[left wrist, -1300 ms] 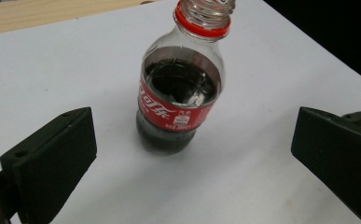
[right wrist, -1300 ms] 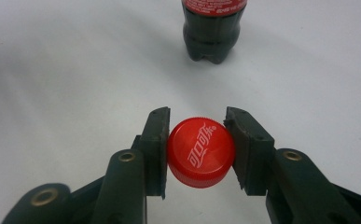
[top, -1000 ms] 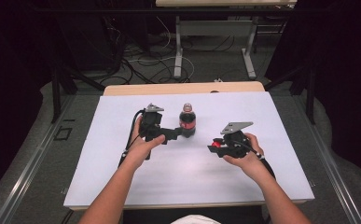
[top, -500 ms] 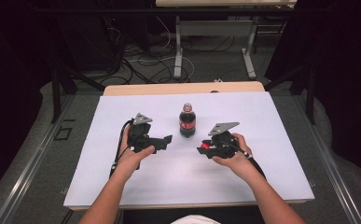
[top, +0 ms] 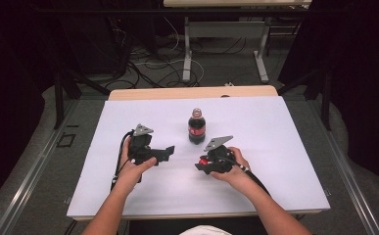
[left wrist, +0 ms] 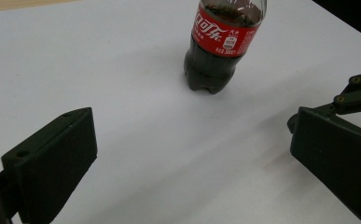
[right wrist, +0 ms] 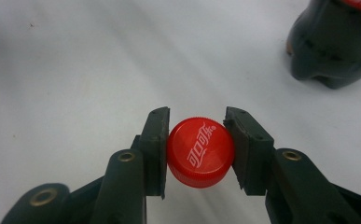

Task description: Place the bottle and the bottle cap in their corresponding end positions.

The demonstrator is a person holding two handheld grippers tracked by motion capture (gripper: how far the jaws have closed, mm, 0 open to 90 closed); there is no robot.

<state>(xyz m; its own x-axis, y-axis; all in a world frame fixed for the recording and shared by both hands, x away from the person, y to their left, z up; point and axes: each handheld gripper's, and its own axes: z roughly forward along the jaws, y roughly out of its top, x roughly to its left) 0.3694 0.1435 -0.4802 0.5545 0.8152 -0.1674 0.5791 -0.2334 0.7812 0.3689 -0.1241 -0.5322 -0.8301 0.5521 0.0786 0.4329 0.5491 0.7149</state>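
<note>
A dark cola bottle (top: 197,128) with a red label stands upright on the white table (top: 275,127), just past both grippers. My left gripper (top: 166,152) lies left of it and nearer the person, with its jaws wide open and nothing between them. In the left gripper view the bottle (left wrist: 220,46) stands ahead of the left gripper (left wrist: 192,163), apart from it. My right gripper (top: 201,164) is right of centre, shut on a red bottle cap (top: 204,160). In the right gripper view the pads (right wrist: 156,140) press both sides of the cap (right wrist: 200,151), and the bottle's base (right wrist: 336,42) is at the upper right.
The white sheet covers the table top, with a strip of wood (top: 192,93) showing at the far edge. Beyond it are a dark floor with cables (top: 148,63) and the metal legs (top: 187,54) of another desk. The person's forearms come in from the near edge.
Both hands have drawn back toward the near edge. The left gripper has moved away from the bottle, to the left. The right gripper has shifted left with the cap still in it.
</note>
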